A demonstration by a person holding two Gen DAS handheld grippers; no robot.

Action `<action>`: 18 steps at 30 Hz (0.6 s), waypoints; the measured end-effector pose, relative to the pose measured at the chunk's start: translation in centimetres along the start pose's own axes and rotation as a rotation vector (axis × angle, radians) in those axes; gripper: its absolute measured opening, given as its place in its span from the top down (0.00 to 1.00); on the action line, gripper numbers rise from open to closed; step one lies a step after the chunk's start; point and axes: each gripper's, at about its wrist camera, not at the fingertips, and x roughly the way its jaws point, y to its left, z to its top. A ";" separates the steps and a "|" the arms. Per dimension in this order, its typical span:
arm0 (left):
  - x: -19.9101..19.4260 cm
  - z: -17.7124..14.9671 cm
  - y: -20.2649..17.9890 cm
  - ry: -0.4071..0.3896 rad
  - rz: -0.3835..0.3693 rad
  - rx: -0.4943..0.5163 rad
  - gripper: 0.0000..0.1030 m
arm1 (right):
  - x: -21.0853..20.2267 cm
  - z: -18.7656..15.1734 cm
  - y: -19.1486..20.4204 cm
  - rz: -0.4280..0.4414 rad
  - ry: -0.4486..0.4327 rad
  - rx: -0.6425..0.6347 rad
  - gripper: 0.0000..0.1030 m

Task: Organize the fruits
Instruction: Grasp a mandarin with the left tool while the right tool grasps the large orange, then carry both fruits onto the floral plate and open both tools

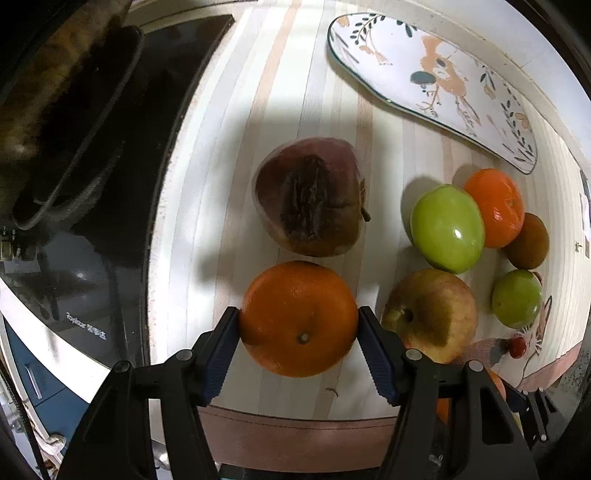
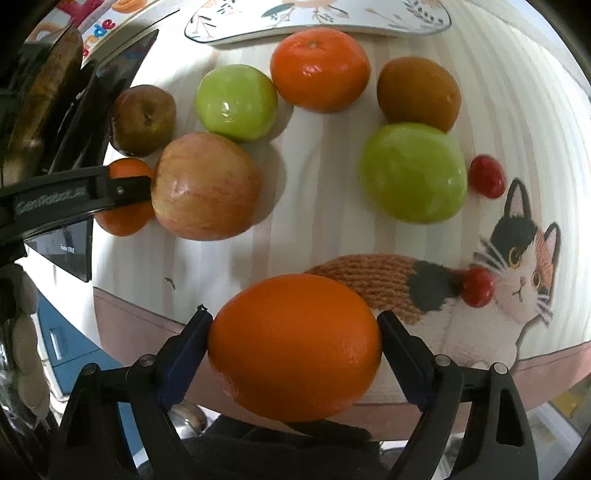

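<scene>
My left gripper is shut on an orange low over the striped mat. Just beyond it lies a rotten dark apple. To its right are a yellow-red apple, two green fruits, a mandarin and a brown fruit. My right gripper is shut on another orange above the mat's near edge. In the right wrist view the left gripper's finger reaches in from the left beside the red apple.
A floral oval plate lies at the far side of the mat, also in the right wrist view. Two small red fruits lie on the cat picture. A black glass stove top borders the mat on the left.
</scene>
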 end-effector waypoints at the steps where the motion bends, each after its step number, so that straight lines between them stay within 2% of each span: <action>1: -0.3 -0.2 0.0 -0.007 0.007 0.001 0.41 | -0.1 -0.1 -0.2 0.006 -0.002 -0.002 0.12; 6: -2.7 -1.9 -0.9 -0.034 -0.011 -0.003 0.41 | -1.7 -0.4 -2.3 0.052 0.009 0.029 0.12; 10: -5.9 -1.5 -1.4 -0.064 -0.060 0.001 0.41 | -5.9 0.2 -4.6 0.114 -0.030 0.053 0.12; 14: -10.0 0.2 -3.0 -0.126 -0.117 0.026 0.41 | -11.3 2.6 -6.4 0.156 -0.111 0.054 0.12; 18: -12.2 4.4 -4.9 -0.186 -0.159 0.047 0.40 | -15.3 7.6 -7.6 0.167 -0.194 0.055 0.12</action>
